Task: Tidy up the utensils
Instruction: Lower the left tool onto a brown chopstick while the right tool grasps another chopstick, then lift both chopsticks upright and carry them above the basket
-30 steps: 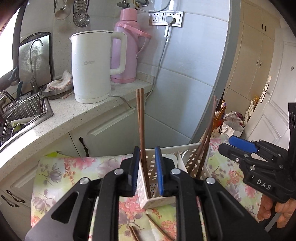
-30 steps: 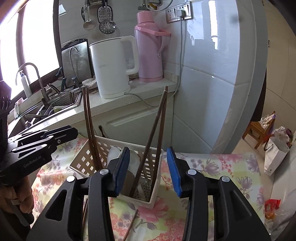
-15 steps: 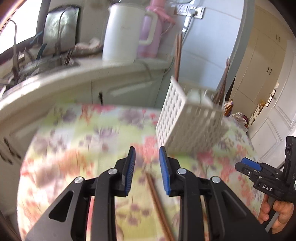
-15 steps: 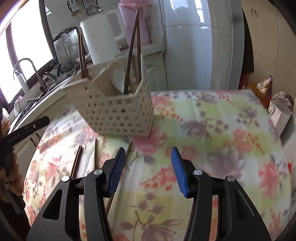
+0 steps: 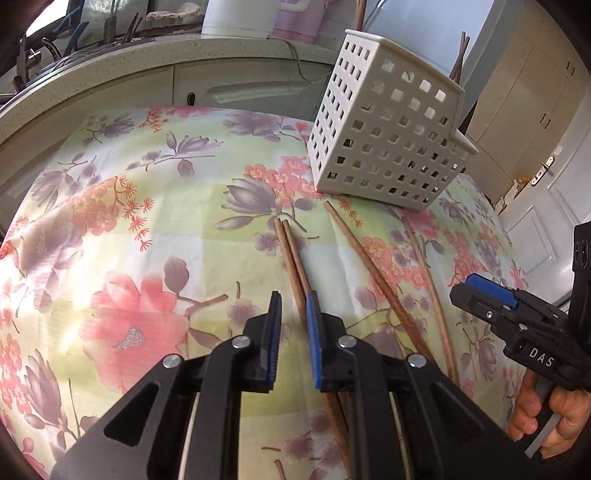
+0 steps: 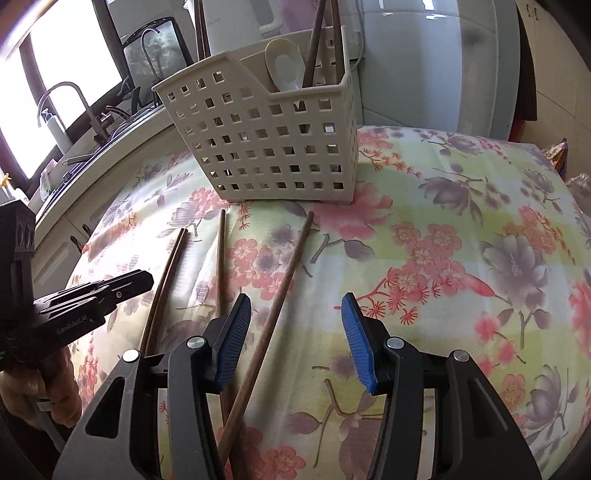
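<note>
A white perforated basket (image 5: 388,147) (image 6: 277,147) stands on the floral tablecloth, holding a white spoon (image 6: 282,66) and upright chopsticks (image 6: 314,48). Several brown chopsticks lie loose in front of it. My left gripper (image 5: 293,295) (image 6: 147,277) hangs low over a pair of chopsticks (image 5: 290,251) (image 6: 170,266). Its jaws are closing to a narrow gap, and the pair runs under the right finger, not pinched. My right gripper (image 6: 295,299) (image 5: 465,286) is open wide above a single chopstick (image 6: 291,266) that lies close to its left pad. Another single chopstick (image 6: 221,258) (image 5: 369,266) lies between the two grippers.
A speckled counter (image 5: 110,74) with a white kettle (image 5: 236,14), a sink and a faucet (image 6: 74,96) runs behind the table. Cupboard doors (image 5: 535,92) stand at the far right. A hand (image 5: 554,417) holds the right gripper. The tablecloth (image 6: 461,258) stretches right of the basket.
Both grippers have come down from over the basket to just above the tablecloth. The chopsticks between the left jaws a second ago now stand in the basket. The right jaws have widened.
</note>
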Tool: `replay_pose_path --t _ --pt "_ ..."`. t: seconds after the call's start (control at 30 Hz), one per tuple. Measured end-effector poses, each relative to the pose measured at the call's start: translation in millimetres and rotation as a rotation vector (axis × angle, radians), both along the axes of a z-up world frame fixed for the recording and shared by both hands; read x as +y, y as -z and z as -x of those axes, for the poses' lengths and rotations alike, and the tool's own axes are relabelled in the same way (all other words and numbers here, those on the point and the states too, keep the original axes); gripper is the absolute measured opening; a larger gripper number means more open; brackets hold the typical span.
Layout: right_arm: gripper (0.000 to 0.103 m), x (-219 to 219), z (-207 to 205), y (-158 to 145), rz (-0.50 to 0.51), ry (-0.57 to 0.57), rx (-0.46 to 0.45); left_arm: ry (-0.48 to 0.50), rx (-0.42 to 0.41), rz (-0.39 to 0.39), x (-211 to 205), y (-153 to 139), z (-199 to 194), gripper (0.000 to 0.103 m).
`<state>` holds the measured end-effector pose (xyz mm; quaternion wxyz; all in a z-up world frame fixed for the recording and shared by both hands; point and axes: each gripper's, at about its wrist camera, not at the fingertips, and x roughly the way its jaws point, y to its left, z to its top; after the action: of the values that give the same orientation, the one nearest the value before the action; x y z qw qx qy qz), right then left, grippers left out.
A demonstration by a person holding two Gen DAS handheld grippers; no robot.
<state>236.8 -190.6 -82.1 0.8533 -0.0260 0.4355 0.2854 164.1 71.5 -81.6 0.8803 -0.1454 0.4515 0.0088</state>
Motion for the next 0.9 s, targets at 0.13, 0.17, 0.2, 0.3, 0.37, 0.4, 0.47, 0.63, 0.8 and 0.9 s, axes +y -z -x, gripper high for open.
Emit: replay_pose_path --t 0.13,0.17,0.2,0.3,0.37,0.4,0.47,0.63,0.8,0.9 --pt "0.048 -1 -2 1 0.0 -0.003 0.003 0.005 0.017 -0.006 -4 5 -3 0.013" --pt "0.048 -1 -2 1 0.001 -0.004 0.003 0.005 0.017 -0.015 -4 5 -4 0.013" --pt "0.048 -1 -2 2 0.0 -0.005 0.004 0.006 0.02 -0.023 -5 5 -4 0.013" --pt "0.048 1 -2 4 0.005 -0.012 0.007 0.005 0.026 -0.052 -8 5 -7 0.013" --pt "0.048 2 -3 5 0.007 -0.014 0.011 0.011 0.031 -0.087 -12 4 -10 0.013" --pt "0.048 3 -3 6 0.012 -0.014 0.012 0.018 0.031 -0.119 -15 5 -12 0.012" --pt "0.048 4 -4 6 0.016 -0.015 0.013 0.029 0.032 -0.162 -18 5 -14 0.009" --pt "0.048 10 -4 8 0.028 -0.026 0.017 0.061 0.034 -0.215 -12 4 -22 0.009" --pt "0.035 17 -6 11 0.058 -0.021 0.026 0.048 0.054 -0.241 2 4 -28 0.01" --pt "0.03 20 -7 12 0.076 -0.021 0.021 0.038 0.056 -0.255 2 4 -25 0.01"
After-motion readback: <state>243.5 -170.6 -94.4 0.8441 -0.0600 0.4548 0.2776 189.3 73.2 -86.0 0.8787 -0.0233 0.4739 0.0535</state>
